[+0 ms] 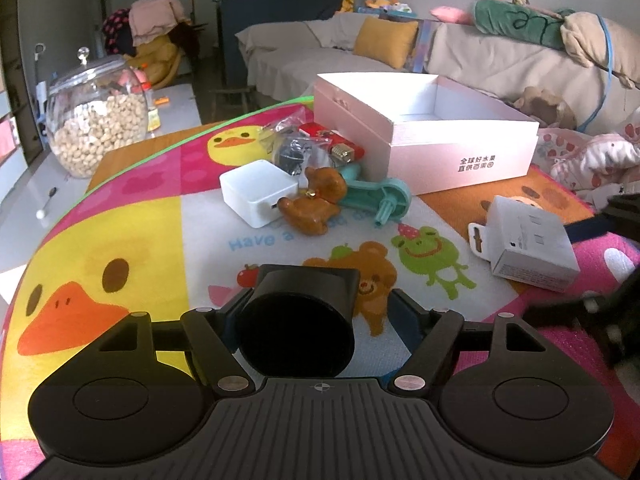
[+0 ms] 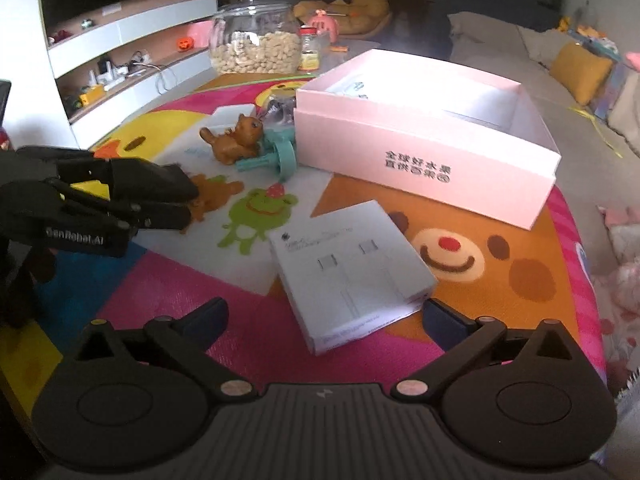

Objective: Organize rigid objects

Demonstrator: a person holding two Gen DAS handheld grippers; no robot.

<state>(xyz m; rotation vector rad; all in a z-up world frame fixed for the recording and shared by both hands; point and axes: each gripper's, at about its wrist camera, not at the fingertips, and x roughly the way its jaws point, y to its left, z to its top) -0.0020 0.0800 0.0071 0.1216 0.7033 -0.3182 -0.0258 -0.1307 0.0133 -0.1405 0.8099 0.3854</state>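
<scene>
- R gripper (image 2: 326,320): jaws wide, nothing clamped. Near corner of the flat white carton (image 2: 352,272) sits just between the fingertips; pads aren't on it.
- L gripper (image 1: 314,316): jaws apart w/ a black round-ended item (image 1: 304,292) between them. Mat shows btwn the item and the right-hand finger, so it looks loose, not squeezed. Can't tell if it rests fully on the mat.
- Task things: white carton lies flat on the play mat (image 1: 120,220), near the pink box (image 2: 420,160), not touching. That box is open on top, prob. the place to put things.
- Further out, beside the pink box's left end: brown animal figurine (image 1: 316,204) leaning on a white cube (image 1: 256,192), teal plastic tool (image 1: 380,196) touching the figurine, a red pack (image 1: 348,148) and a clear bag w/ sth dark (image 1: 292,152) behind. All still outside the box.
- Glass jar (image 1: 96,120) stands off the mat, well apart.
- Risks, as I judge them:
  - R jaws meet the carton corner-on, not square; closing like this could spin it or let it squirt out.
  - Carton lies low on the mat; fingertips may dig into the mat or ride over the top edge.
  - Black item looks round; if unsupported it could roll.
  - L gripper sits near the R one's left side; a sideways swing could clash.
</scene>
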